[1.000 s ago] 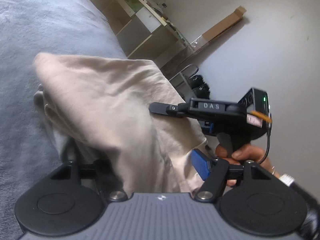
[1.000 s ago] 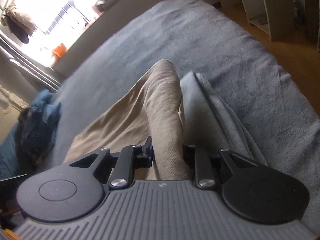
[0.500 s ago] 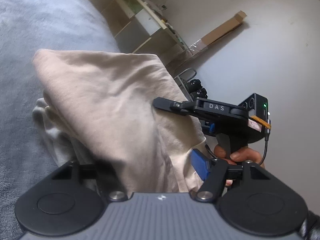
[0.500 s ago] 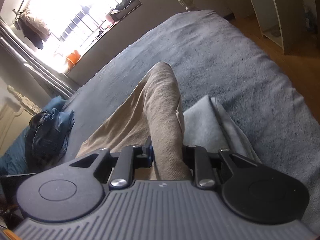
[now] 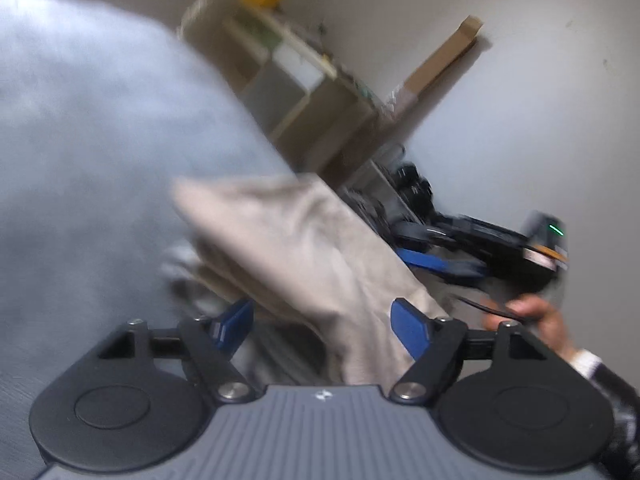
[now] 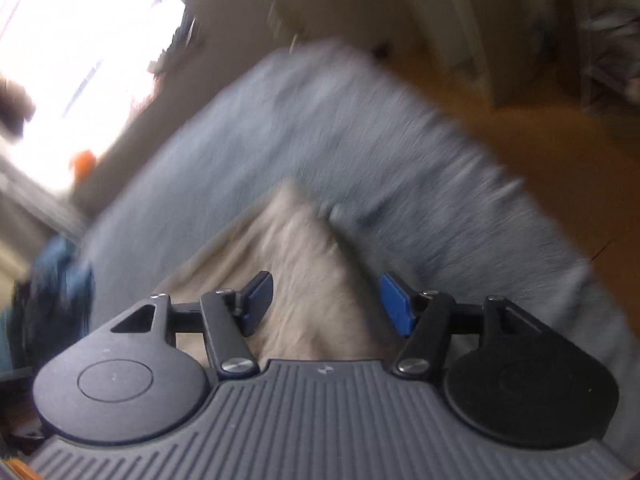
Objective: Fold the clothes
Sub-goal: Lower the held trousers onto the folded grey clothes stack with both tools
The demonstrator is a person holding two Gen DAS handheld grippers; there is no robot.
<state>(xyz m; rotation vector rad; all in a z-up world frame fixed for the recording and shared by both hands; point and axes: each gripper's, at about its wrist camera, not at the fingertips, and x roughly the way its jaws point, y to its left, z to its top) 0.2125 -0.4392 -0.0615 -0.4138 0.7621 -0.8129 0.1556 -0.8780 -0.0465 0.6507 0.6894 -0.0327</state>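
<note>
A beige garment (image 5: 304, 248) lies bunched on the grey-blue bedcover (image 5: 100, 140). In the blurred left wrist view, my left gripper (image 5: 324, 326) is opening: the cloth runs between its blue pads (image 5: 236, 322), and the left pad stands clear of it. To the right, a hand (image 5: 532, 316) holds my right gripper (image 5: 412, 246) at the garment's far edge. In the right wrist view, the right gripper (image 6: 326, 298) is opening too. The beige cloth (image 6: 308, 272) lies between its spread pads (image 6: 394, 300), gripped by neither, on the bedcover (image 6: 320, 128).
Open shelves (image 5: 304, 92), a long cardboard box (image 5: 440, 60) and dark bags (image 5: 412, 188) stand along the wall past the bed. A blue denim heap (image 6: 60, 280) lies at the bed's left side under a bright window (image 6: 80, 60). Wooden floor (image 6: 520, 120) borders the bed.
Both grippers have let go of the beige garment and their jaws have spread. The cloth has sunk onto the bed. Both views have swung and blurred.
</note>
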